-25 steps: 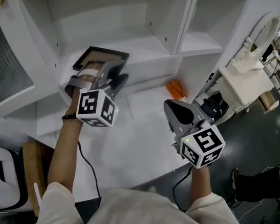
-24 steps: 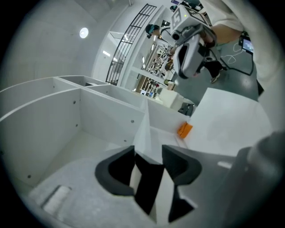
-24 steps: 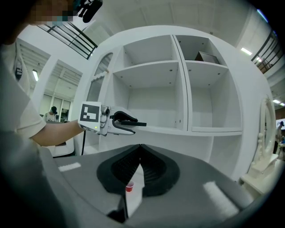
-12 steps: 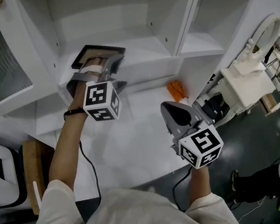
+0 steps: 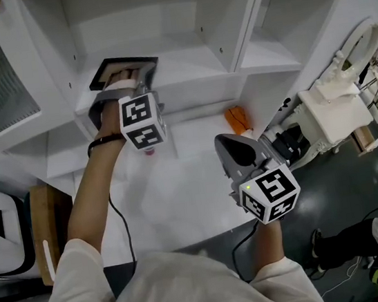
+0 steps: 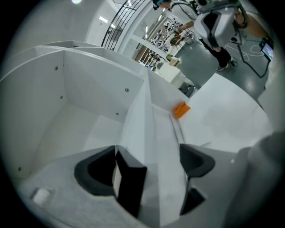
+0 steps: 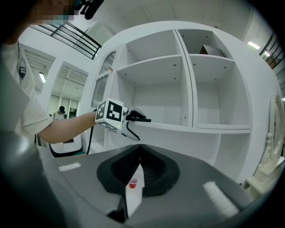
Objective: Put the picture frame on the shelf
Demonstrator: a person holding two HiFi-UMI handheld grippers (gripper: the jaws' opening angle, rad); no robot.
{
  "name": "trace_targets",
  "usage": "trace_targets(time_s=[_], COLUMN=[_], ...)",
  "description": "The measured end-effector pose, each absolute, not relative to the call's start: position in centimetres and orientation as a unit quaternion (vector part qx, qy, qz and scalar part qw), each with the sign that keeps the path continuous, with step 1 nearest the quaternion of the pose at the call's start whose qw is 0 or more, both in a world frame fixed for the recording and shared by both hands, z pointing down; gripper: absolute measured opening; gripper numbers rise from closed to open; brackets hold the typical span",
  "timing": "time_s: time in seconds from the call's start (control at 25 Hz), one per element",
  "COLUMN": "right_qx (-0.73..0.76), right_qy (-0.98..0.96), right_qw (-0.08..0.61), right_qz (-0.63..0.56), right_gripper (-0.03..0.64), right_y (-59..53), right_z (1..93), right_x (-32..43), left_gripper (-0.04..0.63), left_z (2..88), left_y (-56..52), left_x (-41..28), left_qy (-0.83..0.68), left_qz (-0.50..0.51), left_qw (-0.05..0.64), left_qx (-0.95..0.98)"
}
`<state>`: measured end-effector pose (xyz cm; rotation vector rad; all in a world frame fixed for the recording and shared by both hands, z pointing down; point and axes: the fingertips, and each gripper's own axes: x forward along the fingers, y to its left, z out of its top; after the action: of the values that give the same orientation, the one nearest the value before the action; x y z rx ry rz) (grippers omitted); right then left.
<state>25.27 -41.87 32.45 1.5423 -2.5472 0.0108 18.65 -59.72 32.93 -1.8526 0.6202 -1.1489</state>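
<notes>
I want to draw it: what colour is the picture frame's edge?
Black; the picture frame shows best in the head view.

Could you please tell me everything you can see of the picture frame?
The picture frame has a black border round a tan middle. It lies about flat at the front of the white shelf. One corner sits between the left gripper's jaws, which have just been opening and stand wide apart.

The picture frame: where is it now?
Head view, upper left: the picture frame lies on the shelf, its near corner between the jaws of the left hand-held gripper, which have just been opening.
</notes>
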Motion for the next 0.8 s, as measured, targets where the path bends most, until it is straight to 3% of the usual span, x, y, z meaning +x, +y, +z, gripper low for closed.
trace_targets(time_s=[0.52, 0.8], right_qx=[0.512, 0.521], right_qy=[-0.855, -0.85], right_qw=[0.079, 0.08], right_qz=[-0.001, -0.003], right_gripper=[0.005, 0.005], right_y=[-40.6, -38.8], right_z=[31.8, 31.7], right_x=[25.7, 25.2], left_gripper=[0.428, 0.385], left_z=[30.0, 32.0], left_y=[-55.8, -50.6], left_x=[17.4, 14.7], left_qy=[0.287, 0.304], left_qz=[-0.381, -0.356], left_qw=[0.445, 0.394], left_qx=[-0.758, -0.791])
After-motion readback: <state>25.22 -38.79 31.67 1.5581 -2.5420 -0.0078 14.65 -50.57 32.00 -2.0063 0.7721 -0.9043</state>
